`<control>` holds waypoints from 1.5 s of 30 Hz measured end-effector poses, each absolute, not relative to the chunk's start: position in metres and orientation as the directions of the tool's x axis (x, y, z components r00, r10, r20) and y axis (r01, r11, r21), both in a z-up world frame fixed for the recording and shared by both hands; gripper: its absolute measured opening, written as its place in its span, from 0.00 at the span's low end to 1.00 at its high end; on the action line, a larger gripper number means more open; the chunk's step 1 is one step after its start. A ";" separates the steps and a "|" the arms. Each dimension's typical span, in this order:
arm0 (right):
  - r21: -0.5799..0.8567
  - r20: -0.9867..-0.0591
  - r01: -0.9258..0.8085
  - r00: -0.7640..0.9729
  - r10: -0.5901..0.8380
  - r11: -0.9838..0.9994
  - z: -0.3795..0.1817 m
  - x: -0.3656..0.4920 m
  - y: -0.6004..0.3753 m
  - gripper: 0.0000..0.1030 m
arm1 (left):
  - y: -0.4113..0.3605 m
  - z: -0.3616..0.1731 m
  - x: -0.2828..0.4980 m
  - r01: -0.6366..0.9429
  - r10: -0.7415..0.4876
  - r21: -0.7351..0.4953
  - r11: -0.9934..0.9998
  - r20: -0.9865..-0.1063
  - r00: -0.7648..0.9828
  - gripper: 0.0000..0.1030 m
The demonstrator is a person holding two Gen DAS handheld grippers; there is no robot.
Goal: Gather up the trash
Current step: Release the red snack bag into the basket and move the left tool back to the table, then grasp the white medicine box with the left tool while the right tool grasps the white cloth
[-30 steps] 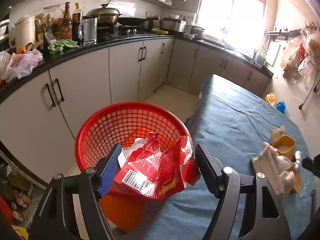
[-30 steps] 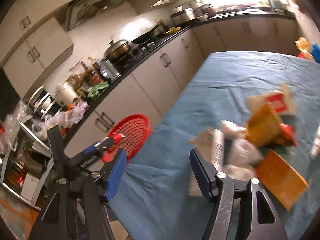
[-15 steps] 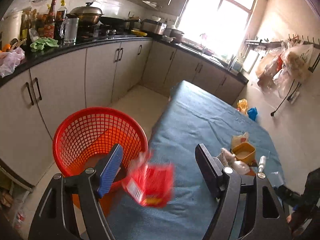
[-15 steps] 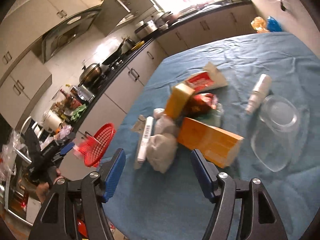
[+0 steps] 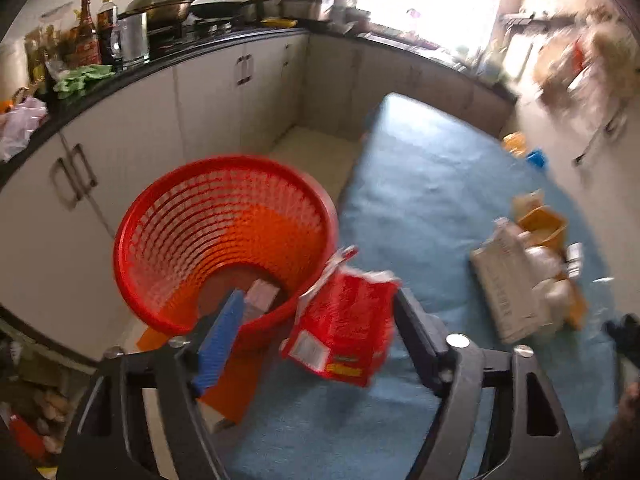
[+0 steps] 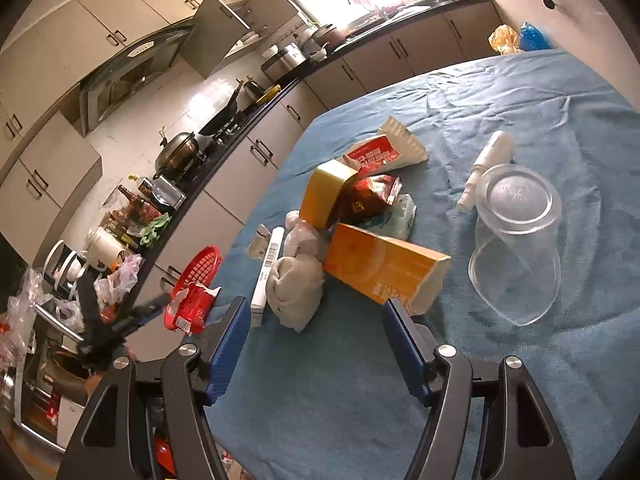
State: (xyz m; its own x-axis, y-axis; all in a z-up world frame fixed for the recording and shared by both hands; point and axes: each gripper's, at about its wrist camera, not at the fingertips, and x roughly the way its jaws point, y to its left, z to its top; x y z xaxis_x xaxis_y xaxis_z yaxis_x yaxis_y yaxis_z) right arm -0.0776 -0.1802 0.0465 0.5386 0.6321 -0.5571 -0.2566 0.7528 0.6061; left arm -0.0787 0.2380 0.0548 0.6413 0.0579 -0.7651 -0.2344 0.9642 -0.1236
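The red basket (image 5: 224, 240) stands off the table's edge at nine o'clock from the left gripper (image 5: 316, 344). Its jaws are closing, and the red wrapper (image 5: 344, 320) sits between them, against the right finger and clear of the blue left pad, apparently loose and blurred, just outside the basket's rim over the blue tablecloth (image 5: 420, 184). To finish well, the wrapper should be carried fully over the rim before the pads let go.

The right gripper (image 6: 316, 344) hangs open and empty before the trash pile: a grey wad (image 6: 296, 288) at twelve o'clock, an orange carton (image 6: 384, 268) at one.
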 end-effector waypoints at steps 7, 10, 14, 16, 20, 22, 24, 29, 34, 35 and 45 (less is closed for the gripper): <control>0.591 -0.559 -0.272 0.541 0.628 0.760 0.050 -0.090 -0.177 0.70 | 0.233 0.032 -0.065 -0.241 0.061 -0.109 0.964 -0.794 0.604 0.10; 0.586 -0.563 -0.268 0.544 0.623 0.764 0.050 -0.093 -0.178 0.70 | 0.227 0.036 -0.068 -0.222 0.066 -0.097 0.970 -0.775 0.629 0.06; 0.591 -0.568 -0.267 0.533 0.627 0.761 0.049 -0.089 -0.176 0.70 | 0.228 0.049 -0.072 -0.211 0.047 -0.126 0.969 -0.748 0.662 0.03; 0.593 -0.568 -0.272 0.524 0.634 0.757 0.048 -0.085 -0.172 0.70 | 0.233 0.062 -0.075 -0.211 0.049 -0.134 0.968 -0.726 0.686 0.03; 0.594 -0.578 -0.287 0.497 0.647 0.751 0.044 -0.072 -0.159 0.70 | 0.252 0.084 -0.072 -0.243 0.081 -0.142 0.959 -0.686 0.723 0.03; 0.598 -0.585 -0.294 0.476 0.657 0.746 0.040 -0.065 -0.150 0.70 | 0.267 0.090 -0.065 -0.283 0.117 -0.140 0.949 -0.676 0.727 0.03; 0.598 -0.595 -0.301 0.455 0.663 0.743 0.037 -0.057 -0.141 0.70 | 0.282 0.090 -0.057 -0.329 0.158 -0.134 0.935 -0.672 0.724 0.06; 0.595 -0.620 -0.297 0.422 0.662 0.747 0.028 -0.041 -0.120 0.76 | 0.308 0.079 -0.045 -0.483 0.294 -0.092 0.871 -0.690 0.661 0.71; 0.576 -0.650 -0.295 0.401 0.646 0.763 0.019 -0.031 -0.108 0.76 | 0.277 0.092 -0.054 -0.388 0.204 -0.157 0.908 -0.644 0.738 0.72; 0.576 -0.651 -0.297 0.398 0.646 0.762 0.018 -0.029 -0.107 0.76 | 0.266 0.096 -0.053 -0.336 0.146 -0.189 0.923 -0.636 0.758 0.73; 0.562 -0.673 -0.314 0.364 0.644 0.765 0.004 -0.009 -0.089 0.76 | 0.157 0.078 -0.017 0.030 -0.232 -0.284 0.958 -0.711 0.664 0.77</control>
State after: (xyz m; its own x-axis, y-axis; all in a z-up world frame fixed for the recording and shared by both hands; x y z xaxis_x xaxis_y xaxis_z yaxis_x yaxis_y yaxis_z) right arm -0.0086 -0.0893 0.0042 0.3640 0.6438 -0.6731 -0.3143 0.7652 0.5619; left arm -0.0173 0.1566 0.0777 0.6636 -0.2321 -0.7112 0.0304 0.9582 -0.2844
